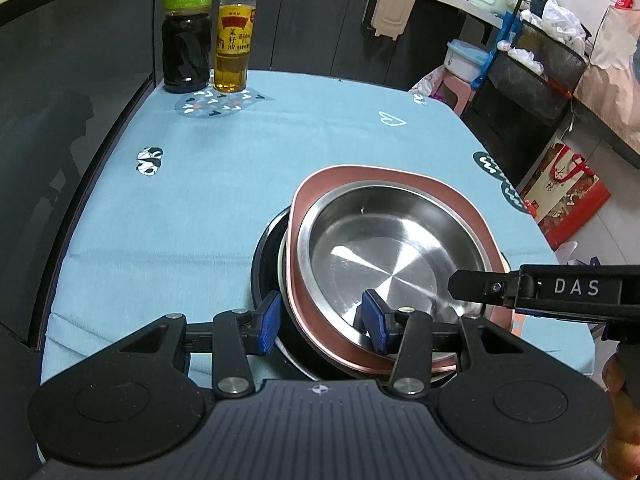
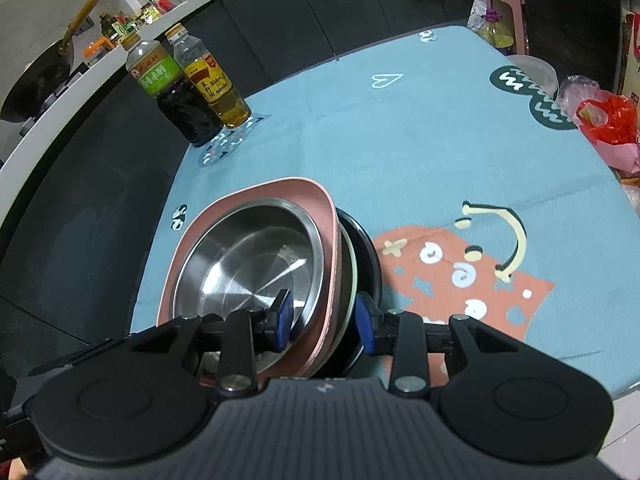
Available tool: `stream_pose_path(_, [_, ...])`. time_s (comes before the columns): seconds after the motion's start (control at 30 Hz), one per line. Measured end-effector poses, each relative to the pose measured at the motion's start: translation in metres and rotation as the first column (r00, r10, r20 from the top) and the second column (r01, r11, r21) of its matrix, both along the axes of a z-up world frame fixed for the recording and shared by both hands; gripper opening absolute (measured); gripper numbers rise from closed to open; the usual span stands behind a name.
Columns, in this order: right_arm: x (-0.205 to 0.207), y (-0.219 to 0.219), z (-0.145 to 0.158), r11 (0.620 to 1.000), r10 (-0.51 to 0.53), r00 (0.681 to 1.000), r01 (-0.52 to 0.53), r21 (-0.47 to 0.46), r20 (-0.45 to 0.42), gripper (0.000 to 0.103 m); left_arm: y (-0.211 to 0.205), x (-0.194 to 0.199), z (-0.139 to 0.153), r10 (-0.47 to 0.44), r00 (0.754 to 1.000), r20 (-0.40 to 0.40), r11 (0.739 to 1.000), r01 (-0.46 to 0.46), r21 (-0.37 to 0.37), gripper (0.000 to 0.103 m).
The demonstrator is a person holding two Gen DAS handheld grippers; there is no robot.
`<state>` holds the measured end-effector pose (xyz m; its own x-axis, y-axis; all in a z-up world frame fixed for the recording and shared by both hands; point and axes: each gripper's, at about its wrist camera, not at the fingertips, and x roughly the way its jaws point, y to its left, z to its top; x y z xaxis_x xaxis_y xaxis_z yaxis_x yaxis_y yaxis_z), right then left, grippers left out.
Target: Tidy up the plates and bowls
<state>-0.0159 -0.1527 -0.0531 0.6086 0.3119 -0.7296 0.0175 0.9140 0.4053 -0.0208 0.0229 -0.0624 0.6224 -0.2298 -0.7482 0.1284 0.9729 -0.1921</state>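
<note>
Dark bottle at the far left corner of the table: green label, white Chinese characters, red round mark above them. Touching it on the right, oil bottle: yellow label with a red band, Chinese print too small to read. Both stand at the edge of a grey patch with small hearts on the blue cloth. A panda print lies nearer, left of centre.

The stack sits at the near middle of the table. From below: black dish, a pale green rim just visible, pink plate with rounded corners, steel bowl on top, shiny, with radial streaks, empty.

Left gripper spans the stack's near-left rim: left pad outside the black dish, right pad inside the steel bowl. Whether the pads press, I cannot tell.

Right gripper spans the opposite rim the same way, inner pad in the bowl, outer pad beside the black dish; grip likewise unclear. In the left view its finger reads "DAS".

Right side: pink stool, black mesh basket, red gift bag on the floor, all clear of the stack.
</note>
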Motion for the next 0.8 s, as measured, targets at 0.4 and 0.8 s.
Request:
stream_pose_path(0.4, [-0.005, -0.004, -0.006, 1.000, -0.011, 1.000, 0.011, 0.008, 0.004, 0.036, -0.004, -0.006, 0.001, -0.015, 1.000, -0.006, 1.000, 0.015, 0.016, 0.042])
stream_pose_path(0.8, [-0.007, -0.011, -0.006, 0.999, -0.043, 0.999, 0.043, 0.022, 0.031, 0.048, 0.019, -0.006, 0.009, 0.046, 0.999, -0.011, 0.997, -0.047, -0.064, 0.043])
